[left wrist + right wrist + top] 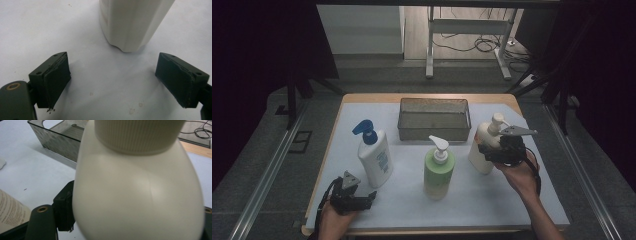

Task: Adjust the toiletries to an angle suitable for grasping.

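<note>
Right gripper (pixel 493 150) grips the cream pump bottle (pixel 484 145) between its jaws, and the mesh basket (pixel 434 119) stands beyond it to the left. Probably the lifting step is in hand; the next move needs a firm, upright carry toward the basket.

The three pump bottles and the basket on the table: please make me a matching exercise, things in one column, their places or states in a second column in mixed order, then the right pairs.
Things:
1. blue-pump bottle
2. green bottle
3. cream bottle
4. mesh basket

Places or states:
A. between the jaws of the right gripper
B. at the far middle of the table
C. standing in the middle, near the front
D. standing just beyond the open left gripper

Pairs: 1-D, 2-C, 3-A, 4-B
</note>
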`<state>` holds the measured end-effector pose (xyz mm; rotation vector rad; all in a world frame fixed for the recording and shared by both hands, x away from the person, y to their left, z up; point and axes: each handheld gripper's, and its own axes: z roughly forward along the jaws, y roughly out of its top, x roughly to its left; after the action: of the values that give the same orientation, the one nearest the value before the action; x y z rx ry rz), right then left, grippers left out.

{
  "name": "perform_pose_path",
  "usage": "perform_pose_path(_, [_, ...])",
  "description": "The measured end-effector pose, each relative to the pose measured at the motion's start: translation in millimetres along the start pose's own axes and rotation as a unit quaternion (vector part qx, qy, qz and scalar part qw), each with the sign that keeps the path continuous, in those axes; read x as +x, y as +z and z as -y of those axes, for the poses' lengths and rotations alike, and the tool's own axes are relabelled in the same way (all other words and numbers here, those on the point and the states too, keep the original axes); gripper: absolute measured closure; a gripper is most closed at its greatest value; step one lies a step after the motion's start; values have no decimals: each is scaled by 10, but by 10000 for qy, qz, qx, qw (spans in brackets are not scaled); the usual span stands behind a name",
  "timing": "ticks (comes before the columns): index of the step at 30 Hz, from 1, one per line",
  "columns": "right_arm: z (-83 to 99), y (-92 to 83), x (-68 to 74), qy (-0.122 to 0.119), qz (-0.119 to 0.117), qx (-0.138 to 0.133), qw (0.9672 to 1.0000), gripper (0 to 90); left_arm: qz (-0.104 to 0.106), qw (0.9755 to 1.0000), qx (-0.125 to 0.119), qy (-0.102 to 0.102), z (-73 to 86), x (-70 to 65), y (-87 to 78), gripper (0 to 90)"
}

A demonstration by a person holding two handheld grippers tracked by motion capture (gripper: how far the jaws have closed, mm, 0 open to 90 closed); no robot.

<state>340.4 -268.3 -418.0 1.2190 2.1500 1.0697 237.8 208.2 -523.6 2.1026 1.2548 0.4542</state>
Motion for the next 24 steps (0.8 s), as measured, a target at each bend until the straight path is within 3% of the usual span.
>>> perform_pose_path(4, [-14, 16, -8, 63, 72, -2, 10000, 336, 1, 10000, 1, 1, 0, 0, 0, 120])
perform_pose_path(7, [-19, -1, -26, 69, -24, 51, 10000, 352, 0, 10000, 2, 1, 0, 0, 0, 120])
perform_pose_path(24, [-155, -158, 31, -61, -126, 269, 9995, 366, 0, 10000, 1, -2, -1, 0, 1, 120])
